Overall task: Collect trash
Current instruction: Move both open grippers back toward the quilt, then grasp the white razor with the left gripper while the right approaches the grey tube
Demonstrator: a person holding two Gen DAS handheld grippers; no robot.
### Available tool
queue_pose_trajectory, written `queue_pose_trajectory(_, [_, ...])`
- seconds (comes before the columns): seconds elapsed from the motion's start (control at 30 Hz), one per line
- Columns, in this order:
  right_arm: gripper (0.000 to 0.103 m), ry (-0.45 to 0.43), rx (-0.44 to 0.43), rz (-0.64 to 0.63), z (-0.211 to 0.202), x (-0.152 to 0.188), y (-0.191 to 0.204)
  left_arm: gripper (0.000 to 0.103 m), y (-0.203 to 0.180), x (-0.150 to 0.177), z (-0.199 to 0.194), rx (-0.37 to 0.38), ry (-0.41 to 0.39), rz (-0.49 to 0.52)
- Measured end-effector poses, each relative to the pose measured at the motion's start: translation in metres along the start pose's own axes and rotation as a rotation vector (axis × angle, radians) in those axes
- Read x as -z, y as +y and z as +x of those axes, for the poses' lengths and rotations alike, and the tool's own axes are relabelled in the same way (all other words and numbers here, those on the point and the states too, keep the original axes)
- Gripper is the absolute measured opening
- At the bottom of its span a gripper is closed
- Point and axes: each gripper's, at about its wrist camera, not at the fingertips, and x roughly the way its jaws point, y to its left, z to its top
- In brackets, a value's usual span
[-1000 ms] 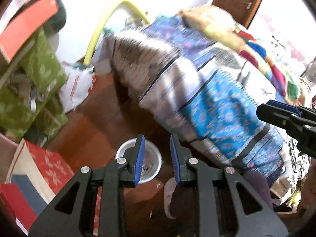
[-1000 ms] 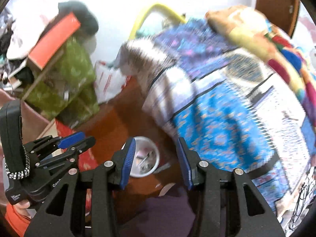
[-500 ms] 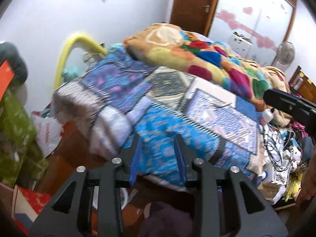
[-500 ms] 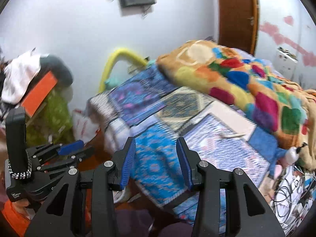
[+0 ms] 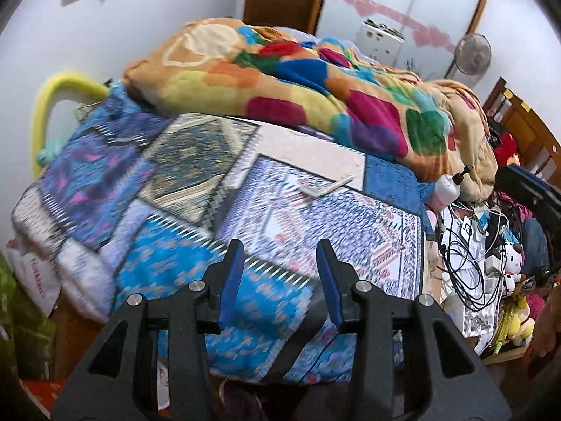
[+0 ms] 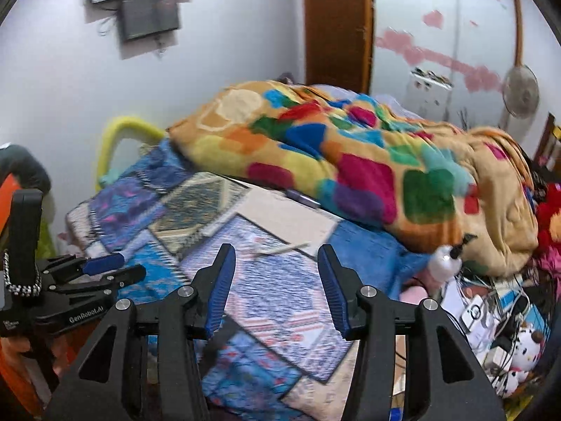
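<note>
One bed (image 5: pixel 245 238), under one patchwork cover (image 6: pixel 266 294). One bright blanket (image 5: pixel 315 91) heaped on it. One white strip (image 5: pixel 328 187) lying on the cover. One white pump bottle (image 6: pixel 443 263) at the blanket's edge. Two tongs, the left (image 5: pixel 278 280) and the right (image 6: pixel 275 280). One fan (image 6: pixel 520 91), one door (image 6: pixel 336 24), one yellow hoop (image 5: pixel 59 87), two dark panels (image 6: pixel 147 0) on the wall.

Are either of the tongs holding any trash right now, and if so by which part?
Nothing is held. The left tongs and right tongs both have empty, opening jaws above the patterned bedspread.
</note>
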Motion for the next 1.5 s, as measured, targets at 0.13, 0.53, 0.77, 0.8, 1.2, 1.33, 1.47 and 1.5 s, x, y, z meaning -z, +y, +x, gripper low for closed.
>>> queue_pose_trajectory(0.13, [0.047, 0.032, 0.021, 0.035, 0.023, 0.003, -0.030, 0.042, -0.019, -0.019, 0.047, 0.013, 0.041, 0.014])
queue_pose_trajectory(0.53, [0.048, 0.144, 0.029, 0.122, 0.095, 0.026, -0.071, 0.042, -0.039, -0.047, 0.170, 0.045, 0.152, -0.073])
queue_pose_trajectory(0.77, [0.048, 0.143, 0.012, 0.098, 0.116, 0.021, -0.073, 0.017, -0.031, -0.046, 0.203, 0.006, 0.158, -0.117])
queue_pose_trajectory(0.8, [0.048, 0.138, 0.012, 0.094, 0.118, 0.019, -0.073, 0.013, -0.029, -0.046, 0.202, 0.006, 0.145, -0.123])
queue_pose_trajectory(1.2, [0.048, 0.199, -0.124, 0.124, 0.179, -0.025, -0.076, 0.010, 0.015, -0.038, 0.163, 0.006, 0.038, -0.127])
queue_pose_trajectory(1.33, [0.048, 0.241, -0.162, 0.183, 0.226, -0.048, -0.080, 0.010, 0.048, -0.039, 0.140, -0.023, -0.011, -0.166])
queue_pose_trajectory(1.47, [0.048, 0.317, -0.214, 0.259, 0.280, -0.059, -0.085, 0.010, 0.082, -0.042, 0.127, -0.040, -0.040, -0.212])
queue_pose_trajectory(1.5, [0.048, 0.339, -0.225, 0.275, 0.295, -0.060, -0.086, 0.010, 0.088, -0.041, 0.125, -0.044, -0.045, -0.218])
